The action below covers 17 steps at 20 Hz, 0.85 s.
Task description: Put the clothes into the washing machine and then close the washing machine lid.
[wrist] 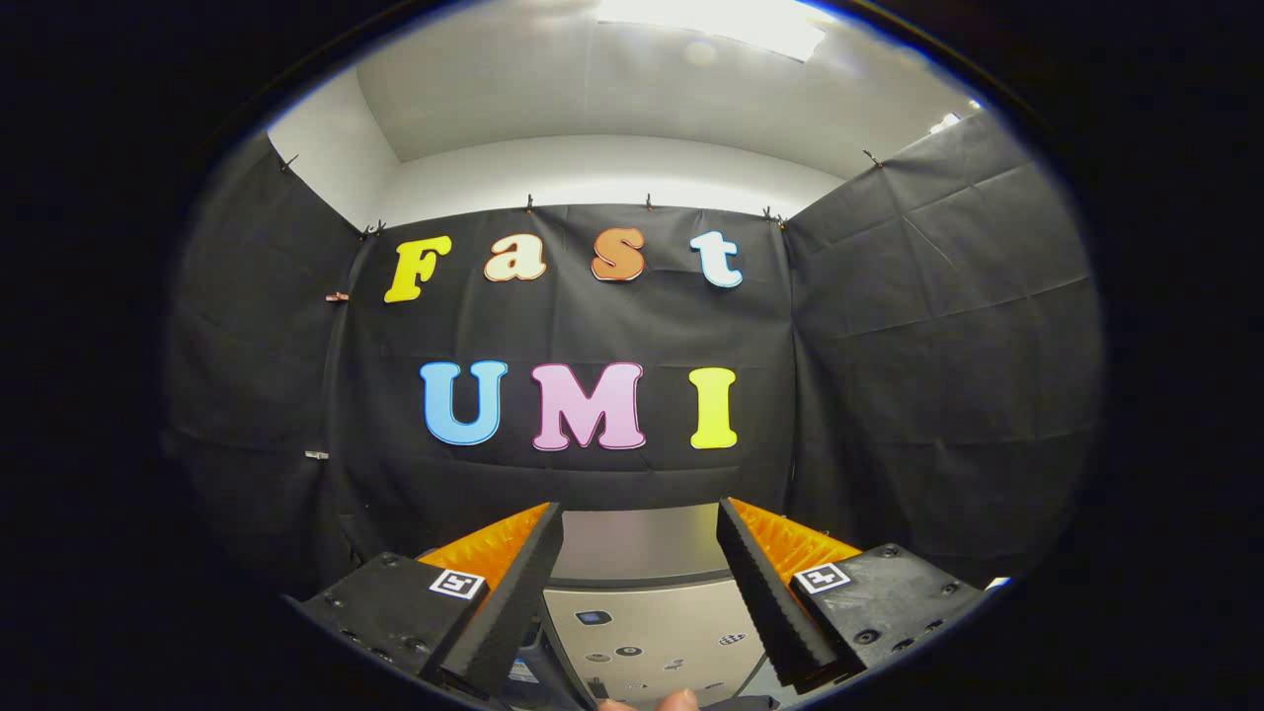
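Black cloth walls close you in on the left, far and right sides, hung from clips below a white wall and ceiling, with a bright ceiling light overhead. Going left to right: the left cloth panel angles toward you, the far panel hangs flat behind the washing machine, and the right panel angles in again, so open room lies mostly above and straight ahead of your gripper. Its fingers stand wide apart with nothing between them, pointing up and forward. The washing machine sits low between and just beyond them; its grey top edge runs across the gap, and its pale control panel faces you below. A fingertip shows at the near edge. You cannot tell where the clothes are.
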### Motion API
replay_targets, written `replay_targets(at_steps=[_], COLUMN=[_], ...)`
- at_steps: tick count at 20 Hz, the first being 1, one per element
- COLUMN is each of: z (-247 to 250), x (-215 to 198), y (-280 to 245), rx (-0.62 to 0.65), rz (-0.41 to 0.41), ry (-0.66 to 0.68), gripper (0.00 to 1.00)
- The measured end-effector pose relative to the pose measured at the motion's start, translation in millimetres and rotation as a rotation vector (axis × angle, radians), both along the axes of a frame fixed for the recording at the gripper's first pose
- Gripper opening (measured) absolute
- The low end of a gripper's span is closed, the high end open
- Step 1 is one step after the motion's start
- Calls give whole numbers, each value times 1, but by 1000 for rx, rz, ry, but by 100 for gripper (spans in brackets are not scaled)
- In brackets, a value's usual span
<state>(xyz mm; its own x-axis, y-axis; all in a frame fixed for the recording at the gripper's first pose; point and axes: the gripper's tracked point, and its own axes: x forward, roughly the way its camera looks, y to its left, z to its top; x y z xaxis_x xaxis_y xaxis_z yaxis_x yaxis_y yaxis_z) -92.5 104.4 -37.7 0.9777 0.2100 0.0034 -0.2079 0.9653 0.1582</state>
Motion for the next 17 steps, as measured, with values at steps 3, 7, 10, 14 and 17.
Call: replay_targets(at_steps=[3, 7, 10, 14, 17], z=[0, -3, -2, -6, -6], x=[1, 0, -3, 0, 3], y=[1, 4, 5, -1, -4], rx=[6, -2, 9, 15, 18], rz=[3, 16, 31, 24, 12], ry=[5, 8, 7, 21, 17], gripper=[98, 98, 98, 98, 98])
